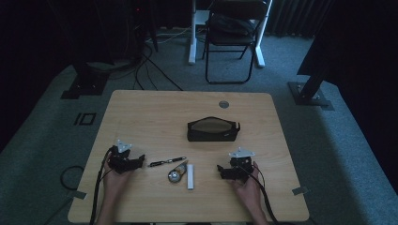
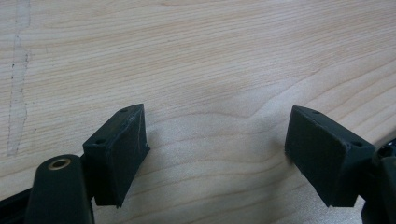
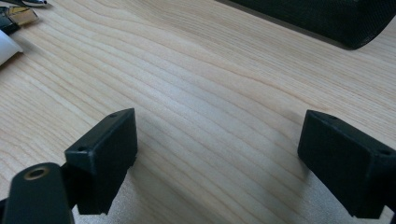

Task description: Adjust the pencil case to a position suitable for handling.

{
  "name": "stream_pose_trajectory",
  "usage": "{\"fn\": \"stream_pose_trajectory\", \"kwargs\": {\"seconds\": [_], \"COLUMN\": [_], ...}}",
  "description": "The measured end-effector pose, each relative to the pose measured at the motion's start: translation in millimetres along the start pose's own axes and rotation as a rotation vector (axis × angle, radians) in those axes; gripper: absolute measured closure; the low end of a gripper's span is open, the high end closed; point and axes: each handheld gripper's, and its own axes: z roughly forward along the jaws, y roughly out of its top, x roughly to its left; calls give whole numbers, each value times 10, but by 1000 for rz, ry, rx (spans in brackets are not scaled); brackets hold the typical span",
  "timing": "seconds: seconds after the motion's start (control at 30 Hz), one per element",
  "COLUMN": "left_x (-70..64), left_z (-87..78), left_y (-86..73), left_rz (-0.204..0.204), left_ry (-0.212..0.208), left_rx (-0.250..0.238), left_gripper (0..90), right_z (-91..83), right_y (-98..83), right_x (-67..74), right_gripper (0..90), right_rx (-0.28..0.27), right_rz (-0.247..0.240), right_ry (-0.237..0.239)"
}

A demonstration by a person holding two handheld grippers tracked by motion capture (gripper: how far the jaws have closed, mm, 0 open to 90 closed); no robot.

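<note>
- Step in hand, as I judge it: start of a tidy-up, both hands sitting at the near edge of the worktop, nothing picked up yet.
- Left claw is resting at near left, pointing right toward the pen; jaws are standing spread wide, gripping nothing, only bare wood between them in the left gripper view.
- Right claw is resting at near right, pointing left; jaws also spread wide with nothing between them.
- Pen is lying near centre, just right of the left claw, apart from it.
- Round metal tape-like item and white stick are lying just beside each other, between the two claws.
- Black pouch is sitting open, farther back at centre.
- Next move is probably calling for the left claw to slide right, straddle the pen's barrel and close on it, then carry it to the pouch.
</note>
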Motion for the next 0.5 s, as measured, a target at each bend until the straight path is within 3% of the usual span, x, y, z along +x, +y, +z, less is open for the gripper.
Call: {"fn": "stream_pose_trajectory", "kwargs": {"seconds": [0.23,0.33,0.5], "left_x": [0,0,0], "left_z": [0,0,0], "left_y": [0,0,0], "left_rz": [0,0,0], "left_ry": [0,0,0], "left_rx": [0,0,0], "left_gripper": [212,212,212], "right_z": [14,-7,-28], "right_y": [14,37,74], "right_x": [3,-8,-12], "right_gripper": [121,234,294], "right_rx": [0,9,23], "right_rz": [23,26,45], "right_ry": [-24,-25,-44]}}
